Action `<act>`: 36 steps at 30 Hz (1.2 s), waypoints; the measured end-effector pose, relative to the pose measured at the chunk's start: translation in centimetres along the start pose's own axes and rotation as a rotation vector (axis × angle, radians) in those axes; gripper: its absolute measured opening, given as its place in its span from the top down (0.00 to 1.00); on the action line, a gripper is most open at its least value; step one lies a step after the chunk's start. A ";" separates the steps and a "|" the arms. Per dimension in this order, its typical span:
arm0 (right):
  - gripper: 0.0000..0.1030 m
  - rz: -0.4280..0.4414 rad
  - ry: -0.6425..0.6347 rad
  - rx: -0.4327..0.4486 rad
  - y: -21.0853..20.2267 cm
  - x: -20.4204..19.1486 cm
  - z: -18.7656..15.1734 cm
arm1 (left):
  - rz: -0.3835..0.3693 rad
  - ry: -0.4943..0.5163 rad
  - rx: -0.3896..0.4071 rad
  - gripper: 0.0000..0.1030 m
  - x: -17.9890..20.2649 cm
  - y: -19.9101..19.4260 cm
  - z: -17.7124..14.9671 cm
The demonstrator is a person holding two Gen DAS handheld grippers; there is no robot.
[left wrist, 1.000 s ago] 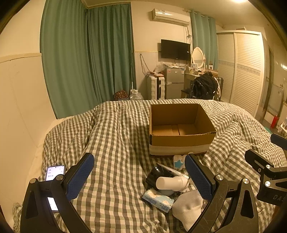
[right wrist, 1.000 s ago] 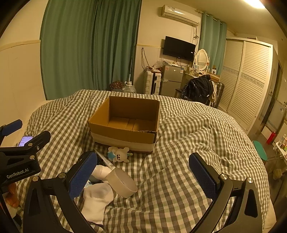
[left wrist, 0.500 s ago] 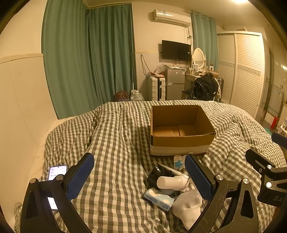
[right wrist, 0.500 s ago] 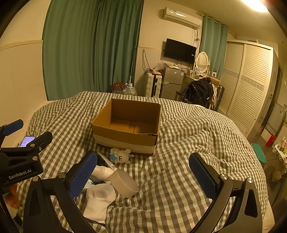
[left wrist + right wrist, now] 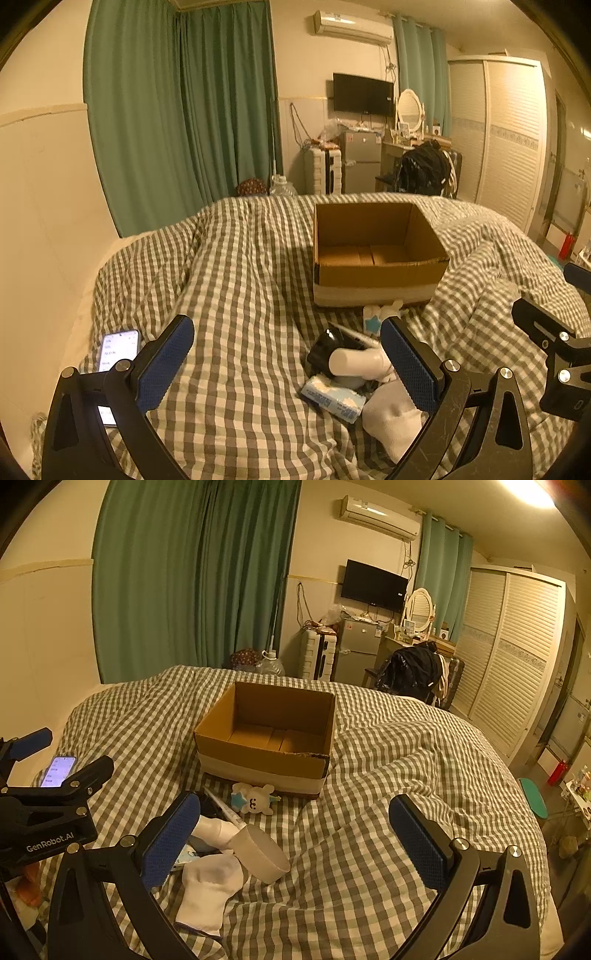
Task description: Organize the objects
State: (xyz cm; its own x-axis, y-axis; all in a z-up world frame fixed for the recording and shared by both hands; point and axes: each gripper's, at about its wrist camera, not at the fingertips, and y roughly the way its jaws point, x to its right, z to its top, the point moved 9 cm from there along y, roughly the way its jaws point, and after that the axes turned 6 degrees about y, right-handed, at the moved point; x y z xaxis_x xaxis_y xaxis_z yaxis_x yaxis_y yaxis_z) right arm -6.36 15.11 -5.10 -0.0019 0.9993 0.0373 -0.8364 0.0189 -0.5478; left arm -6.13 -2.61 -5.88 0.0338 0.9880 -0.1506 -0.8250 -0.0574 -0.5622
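An open, empty cardboard box point(image 5: 376, 254) point(image 5: 266, 738) stands on the checked bed. In front of it lies a pile: a small white plush toy point(image 5: 255, 799) point(image 5: 373, 319), a white tube point(image 5: 225, 810), a white bottle-like object with a wide cup end point(image 5: 356, 362) point(image 5: 258, 853), a black object point(image 5: 327, 349), a tissue packet point(image 5: 332, 398) and a white sock point(image 5: 391, 421) point(image 5: 207, 890). My left gripper point(image 5: 288, 365) is open and empty, above the bed left of the pile. My right gripper point(image 5: 295, 840) is open and empty, over the pile's right side.
A phone point(image 5: 116, 354) point(image 5: 59, 770) with its screen lit lies on the bed at the left. The checked duvet point(image 5: 388, 760) is rumpled with raised folds. Beyond the bed are green curtains, a small fridge point(image 5: 360, 162), a suitcase and a chair with a black bag.
Both grippers have risen and tilted slightly, so the box and pile sit a little lower in view. Nothing was picked up or moved.
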 end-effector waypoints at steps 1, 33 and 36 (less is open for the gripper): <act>0.00 0.000 -0.001 -0.008 0.3 0.0 -0.3 | -0.002 0.003 -0.015 0.00 0.1 0.5 -0.5; 0.44 0.138 -0.174 -0.504 16.3 -2.3 -12.6 | -0.182 0.140 -0.403 0.01 6.5 13.6 -11.0; 0.57 0.169 -0.167 -0.501 16.3 -2.6 -12.9 | -0.186 0.127 -0.404 0.05 6.5 13.9 -11.1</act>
State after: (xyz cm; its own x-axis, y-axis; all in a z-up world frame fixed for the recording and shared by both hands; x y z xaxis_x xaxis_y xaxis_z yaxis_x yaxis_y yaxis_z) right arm -12.97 13.23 -24.89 -0.2344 0.9718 0.0243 -0.4540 -0.0874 -0.8867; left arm -11.16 1.42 -23.71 0.2501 0.9630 -0.1009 -0.5129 0.0434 -0.8574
